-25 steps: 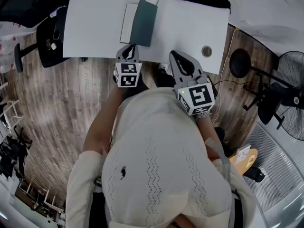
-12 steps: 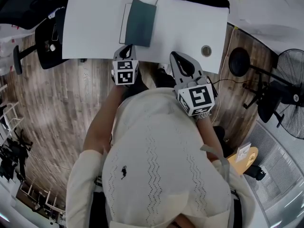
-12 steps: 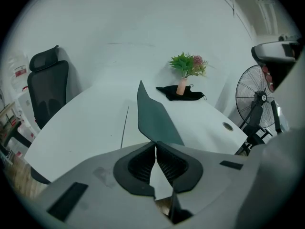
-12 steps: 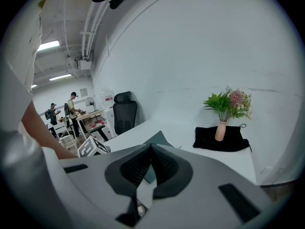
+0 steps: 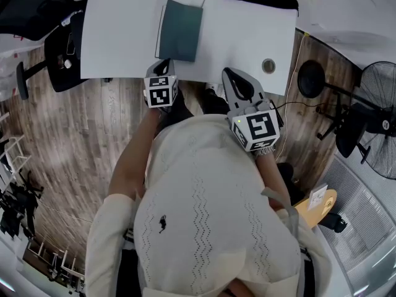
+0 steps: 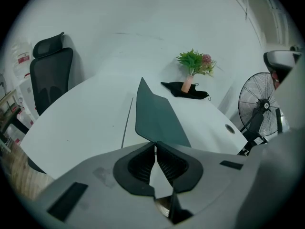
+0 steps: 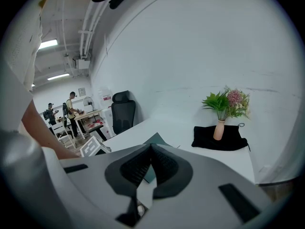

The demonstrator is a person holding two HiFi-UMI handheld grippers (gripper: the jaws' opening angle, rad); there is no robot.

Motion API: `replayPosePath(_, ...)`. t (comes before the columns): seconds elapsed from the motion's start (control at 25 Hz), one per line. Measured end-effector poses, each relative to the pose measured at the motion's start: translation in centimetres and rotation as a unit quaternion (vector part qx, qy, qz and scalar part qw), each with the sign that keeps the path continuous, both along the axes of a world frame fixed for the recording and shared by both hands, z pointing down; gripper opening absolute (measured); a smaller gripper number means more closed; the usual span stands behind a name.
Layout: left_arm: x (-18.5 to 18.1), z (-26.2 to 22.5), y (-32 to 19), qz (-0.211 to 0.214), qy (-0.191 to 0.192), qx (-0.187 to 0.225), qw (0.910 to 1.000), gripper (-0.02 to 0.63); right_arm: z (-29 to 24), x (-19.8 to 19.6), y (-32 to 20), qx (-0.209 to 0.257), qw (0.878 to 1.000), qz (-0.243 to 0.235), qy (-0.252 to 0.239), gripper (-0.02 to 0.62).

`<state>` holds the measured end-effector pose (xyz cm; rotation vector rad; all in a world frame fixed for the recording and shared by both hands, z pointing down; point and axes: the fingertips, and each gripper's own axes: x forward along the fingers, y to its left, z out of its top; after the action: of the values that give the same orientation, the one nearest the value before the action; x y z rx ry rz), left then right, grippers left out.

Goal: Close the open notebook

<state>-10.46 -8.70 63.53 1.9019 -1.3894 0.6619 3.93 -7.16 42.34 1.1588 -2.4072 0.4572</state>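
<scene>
The white table (image 5: pixel 247 36) fills the top of the head view, and a black office chair (image 5: pixel 62 48) is seen at its left end, a standing fan (image 5: pixel 377 129) well off to the right. On the left half of the table the dark green notebook (image 5: pixel 180 30) is laid, well apart from the black cloth (image 6: pixel 186 89) and the small vase of greenery (image 6: pixel 194 66) at the far side.

The green cover is seen turned down over the pages, so the closing is judged all but done. In the left gripper view the cover looks a little raised at its far corner and not quite flat, though the wide lens makes this hard to settle. A thin white strip of page is left showing along the notebook's left side, so the free edge is taken to face left and the spine right.

The long axis is run from the near edge of the table toward the far edge, almost straight away from the person, with only a slight tilt.

The left gripper (image 6: pixel 155 147) is held at the near edge, just short of the notebook and not touching it. Its jaws are pressed together at the tips, with nothing between them. The right gripper (image 7: pixel 151 148) is held lower and to the right, clear of the table edge — likewise closed tip to tip and empty.

If the cover is indeed proud, a light downward press near the free edge would be called for; otherwise only a withdrawal is needed.
</scene>
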Motion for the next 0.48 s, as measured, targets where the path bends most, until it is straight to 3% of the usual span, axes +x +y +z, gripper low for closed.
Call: replayPosePath(0.48,-0.5,1.3,0.1,-0.028,0.034,-0.030,0.9986,0.020,0.3,-0.4,-0.1,-0.002,1.000,-0.002,0.007,0.002)
